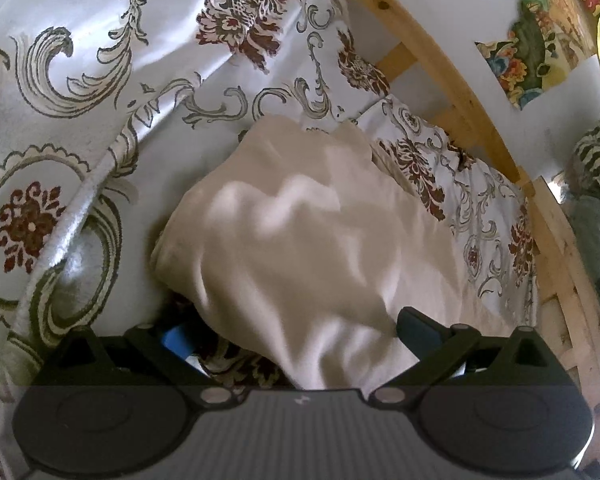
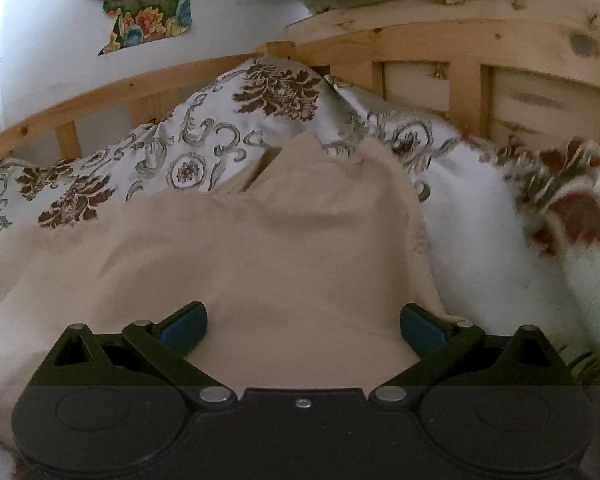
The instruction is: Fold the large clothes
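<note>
We see the left gripper (image 1: 300, 332) angled down over the bed, its jaws spread wide; the blurred beige cloth garment (image 1: 300, 232) hangs or lies heaped between them in the lower centre of the frame, covering most of the left blue pad, and we cannot tell whether any fold is actually caught. The right gripper (image 2: 303, 326) points level toward the headboard end, its jaws also spread, with the same beige garment (image 2: 260, 248) lying flat between the two blue finger pads (image 2: 184, 326) and filling the lower centre and left of that frame.

We count one garment and two grippers. The garment rests on a white bedspread printed with dark red flowers and grey-green scrolls (image 1: 100, 60), which rises in the upper centre of the right view over what looks like a pillow. One pale pine bed frame with slats (image 2: 480, 52) runs across the top, and one colourful torn-edged picture (image 2: 140, 4) is stuck on the white wall at upper left.
</note>
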The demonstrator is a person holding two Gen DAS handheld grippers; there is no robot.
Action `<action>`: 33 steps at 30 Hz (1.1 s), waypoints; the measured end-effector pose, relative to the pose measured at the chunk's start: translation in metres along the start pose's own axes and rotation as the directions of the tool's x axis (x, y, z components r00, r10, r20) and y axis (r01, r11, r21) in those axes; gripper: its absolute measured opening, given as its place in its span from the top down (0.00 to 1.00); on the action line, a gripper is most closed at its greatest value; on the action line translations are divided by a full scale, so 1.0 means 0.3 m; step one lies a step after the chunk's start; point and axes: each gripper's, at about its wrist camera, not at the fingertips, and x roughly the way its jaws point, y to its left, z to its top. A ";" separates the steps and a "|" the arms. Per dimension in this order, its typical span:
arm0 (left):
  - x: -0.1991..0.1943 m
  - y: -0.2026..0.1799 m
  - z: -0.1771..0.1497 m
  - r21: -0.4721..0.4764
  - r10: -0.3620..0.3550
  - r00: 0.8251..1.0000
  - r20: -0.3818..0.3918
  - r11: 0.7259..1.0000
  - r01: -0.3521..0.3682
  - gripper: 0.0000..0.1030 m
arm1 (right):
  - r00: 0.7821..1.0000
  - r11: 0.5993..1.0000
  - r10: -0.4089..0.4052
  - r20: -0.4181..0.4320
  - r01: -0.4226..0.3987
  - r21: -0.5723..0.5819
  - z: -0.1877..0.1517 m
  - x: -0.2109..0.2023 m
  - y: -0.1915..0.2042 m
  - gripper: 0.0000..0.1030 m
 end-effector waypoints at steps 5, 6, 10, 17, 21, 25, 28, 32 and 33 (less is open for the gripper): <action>0.007 -0.005 0.000 0.010 0.010 1.000 -0.001 1.000 -0.010 0.01 | 0.982 0.984 0.082 0.173 -0.052 -0.169 0.099 -0.076 0.139 0.01; 0.007 -0.007 -0.001 0.014 0.012 1.000 0.000 1.000 -0.012 0.01 | 0.981 0.974 0.115 0.159 -0.079 -0.212 0.118 -0.062 0.178 0.01; 0.009 -0.006 -0.002 0.020 0.010 1.000 0.000 1.000 -0.010 0.01 | 0.976 0.941 0.191 0.107 -0.151 -0.302 0.164 0.019 0.307 0.01; 0.015 -0.009 -0.006 0.040 0.009 1.000 0.003 0.999 -0.010 0.00 | 0.988 0.864 0.145 -0.058 -0.155 -0.478 0.108 0.148 0.499 0.01; 0.015 -0.011 -0.010 0.045 0.009 1.000 0.005 0.999 -0.009 0.00 | 0.995 0.876 0.087 0.053 -0.050 -0.480 -0.022 0.109 0.511 0.02; 0.013 -0.002 -0.009 0.025 -0.002 1.000 0.004 1.000 0.002 0.01 | 0.993 0.882 0.071 0.094 -0.019 -0.470 -0.079 0.055 0.507 0.04; 0.009 0.016 -0.006 0.002 -0.018 1.000 0.010 1.000 0.018 0.01 | 0.994 0.885 0.075 0.083 -0.028 -0.464 -0.083 0.040 0.495 0.04; 0.004 0.025 -0.008 -0.007 -0.025 0.999 0.022 1.000 0.025 0.01 | 0.994 0.885 0.076 0.083 -0.029 -0.464 -0.088 0.035 0.493 0.04; 0.003 0.024 -0.010 -0.003 -0.019 0.999 0.027 1.000 0.019 0.03 | 0.994 0.886 0.076 0.082 -0.030 -0.464 -0.088 0.034 0.492 0.04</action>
